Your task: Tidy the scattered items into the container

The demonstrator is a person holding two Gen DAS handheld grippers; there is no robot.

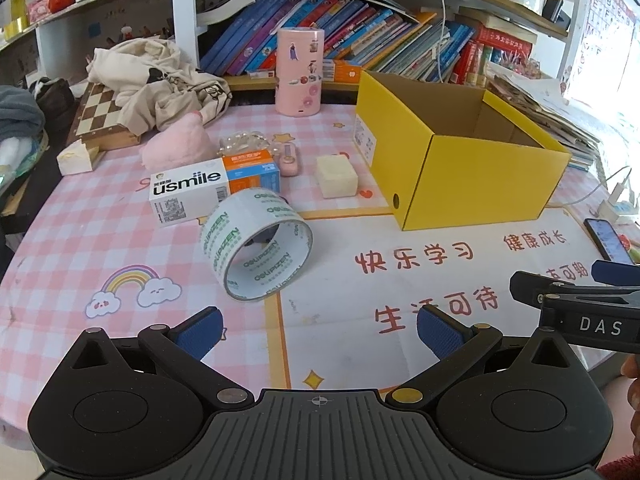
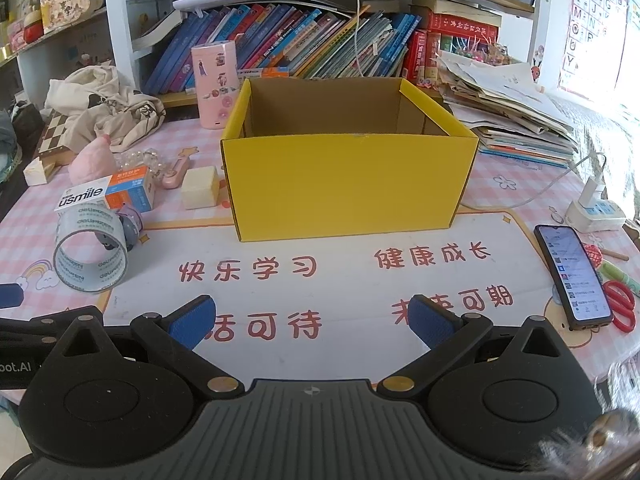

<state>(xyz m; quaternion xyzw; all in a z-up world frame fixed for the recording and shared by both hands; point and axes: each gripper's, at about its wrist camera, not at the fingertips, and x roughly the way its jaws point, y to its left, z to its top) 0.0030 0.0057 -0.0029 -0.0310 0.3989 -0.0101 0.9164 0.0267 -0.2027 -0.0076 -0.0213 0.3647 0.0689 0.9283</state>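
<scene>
An open yellow cardboard box (image 1: 472, 172) (image 2: 348, 184) stands on the desk, and I see nothing inside it. Left of it lie a roll of clear printed tape (image 1: 256, 244) (image 2: 90, 252) on its edge, a white and orange toothpaste carton (image 1: 212, 192) (image 2: 108, 194), a pale yellow block (image 1: 337, 176) (image 2: 200, 187), a small pink gadget (image 1: 289, 159) (image 2: 175, 172), a clear bead string (image 1: 244, 142) and a pink plush (image 1: 176, 148) (image 2: 94, 158). My left gripper (image 1: 320, 332) hovers open, short of the tape. My right gripper (image 2: 310, 322) hovers open in front of the box.
A pink cylinder (image 1: 300, 72) (image 2: 214, 84) stands behind the items, with a chessboard (image 1: 102, 116) and a beige cloth (image 1: 160, 80) at back left. A phone (image 2: 574, 276), red scissors (image 2: 622, 308) and a power strip (image 2: 596, 210) lie right. Books fill the shelf behind.
</scene>
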